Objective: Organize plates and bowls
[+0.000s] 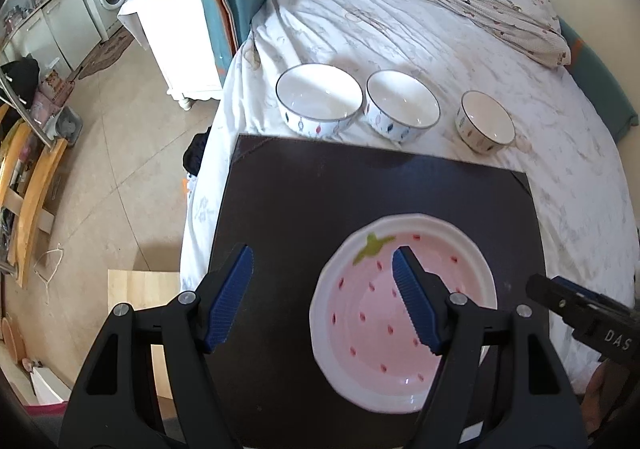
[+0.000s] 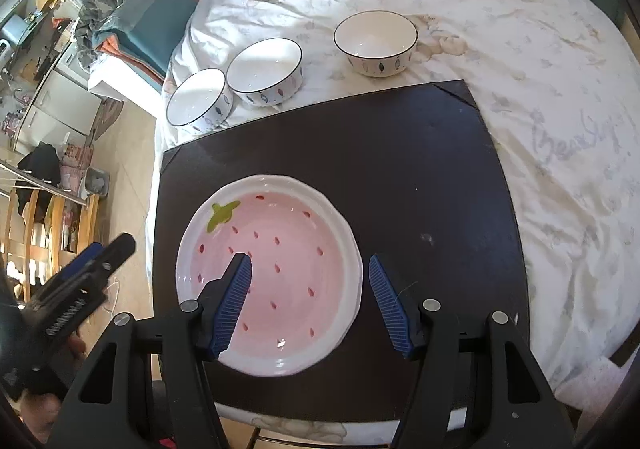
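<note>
Through my left wrist camera, my left gripper [image 1: 322, 295] hangs with its jaws parted and nothing between them; the right finger floats above the pink of the plate [image 1: 404, 313] while the left finger is over bare mat [image 1: 320, 189]. The plate sits flat on that dark mat, just ahead and to the right of this gripper. Past the mat's far edge three bowls stand upright on the bed sheet [image 1: 400, 41]: the left bowl [image 1: 319, 101] and middle bowl [image 1: 402, 105] nearly touching, the right bowl [image 1: 486, 121] apart from them. Through my right wrist camera, my right gripper [image 2: 308, 301] is likewise released and empty, its jaws straddling the plate's right rim from above, the left finger over the pink well and the right finger outside over the mat; I think the pads are clear of the rim, though the angle makes that hard to be sure of. The plate is glazed ceramic, so I judge it stiff, fairly heavy, slick and chippable. I would pinch its raised white rim, one pad inside and one outside, and lift level. The bowls should handle the same way, taken by the wall at the lip.
</note>
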Available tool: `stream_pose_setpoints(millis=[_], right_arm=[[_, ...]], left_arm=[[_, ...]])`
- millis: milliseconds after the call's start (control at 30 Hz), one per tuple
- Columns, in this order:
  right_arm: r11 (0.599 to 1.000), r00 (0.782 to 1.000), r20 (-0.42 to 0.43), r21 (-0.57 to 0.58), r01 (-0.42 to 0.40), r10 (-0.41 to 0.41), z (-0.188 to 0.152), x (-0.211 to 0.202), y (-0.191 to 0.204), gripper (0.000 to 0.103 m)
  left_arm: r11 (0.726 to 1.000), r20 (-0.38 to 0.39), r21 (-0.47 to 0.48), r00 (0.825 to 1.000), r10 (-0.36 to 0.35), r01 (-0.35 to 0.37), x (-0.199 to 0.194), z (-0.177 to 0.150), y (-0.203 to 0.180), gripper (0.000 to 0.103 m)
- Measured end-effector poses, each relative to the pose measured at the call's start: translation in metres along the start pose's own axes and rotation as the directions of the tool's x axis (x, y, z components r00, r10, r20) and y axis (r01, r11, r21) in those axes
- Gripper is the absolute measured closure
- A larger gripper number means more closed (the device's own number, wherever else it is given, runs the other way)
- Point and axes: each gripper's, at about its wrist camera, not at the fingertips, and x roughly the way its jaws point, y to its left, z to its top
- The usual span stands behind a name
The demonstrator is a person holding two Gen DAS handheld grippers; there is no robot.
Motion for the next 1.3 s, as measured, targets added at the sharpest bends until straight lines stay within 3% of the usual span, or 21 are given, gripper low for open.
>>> stream_pose_setpoints(millis=[167, 300, 433, 667, 733, 867, 933, 1067, 1200, 1300], right_arm=[[1.000, 1.000, -0.008, 0.026, -0.015, 0.015, 0.023, 0.015, -0.008, 0.039], [0.998, 0.999, -0.025, 0.049, -0.026, 0.027, 0.044, 0.032, -0.014, 0.039], [0.991, 0.993, -0.061, 0.095, -0.098, 0.105, 0.065, 0.054, -0.014, 0.039], [0.961, 0.971, -0.075, 0.182, -0.209, 0.225, 0.114, 0.099, 0.016, 0.039], [0.948, 0.962, -0.083, 0.210, -0.237, 0.259, 0.124, 0.111, 0.025, 0.039], [0.929, 0.947, -0.094, 0.244, -0.277, 0.307, 0.143, 0.139, 0.050, 0.041], [0.924, 0.949, -0.076, 0.268, -0.274, 0.304, 0.150, 0.150, 0.057, 0.052], [0.891, 0.937, -0.075, 0.343, -0.298, 0.343, 0.160, 0.178, 0.065, 0.069], [0.868, 0.930, -0.083, 0.398, -0.298, 0.357, 0.161, 0.202, 0.074, 0.074], [0.881, 0.939, -0.100, 0.391, -0.266, 0.328, 0.161, 0.213, 0.083, 0.077]], left_arm=[[0.999, -0.055, -0.032, 0.998, 0.024, -0.026, 0.024, 0.029, 0.007, 0.034], [0.997, -0.112, -0.081, 0.994, 0.000, -0.009, 0.050, 0.050, 0.019, 0.034], [0.988, -0.137, -0.154, 0.991, 0.000, -0.021, 0.075, 0.076, 0.037, 0.034], [0.986, -0.159, -0.167, 0.987, -0.007, -0.020, 0.119, 0.120, 0.052, 0.035], [0.988, -0.160, -0.151, 0.987, 0.005, -0.030, 0.129, 0.132, 0.054, 0.043], [0.990, -0.171, -0.135, 0.985, 0.006, -0.029, 0.153, 0.155, 0.060, 0.049], [0.989, -0.211, -0.145, 0.977, -0.018, -0.014, 0.170, 0.164, 0.064, 0.059], [0.990, -0.230, -0.138, 0.973, 0.000, -0.032, 0.192, 0.177, 0.067, 0.065], [0.990, -0.248, -0.138, 0.969, -0.019, -0.016, 0.207, 0.181, 0.069, 0.076], [0.994, -0.272, -0.110, 0.962, -0.023, -0.007, 0.218, 0.181, 0.066, 0.082]])
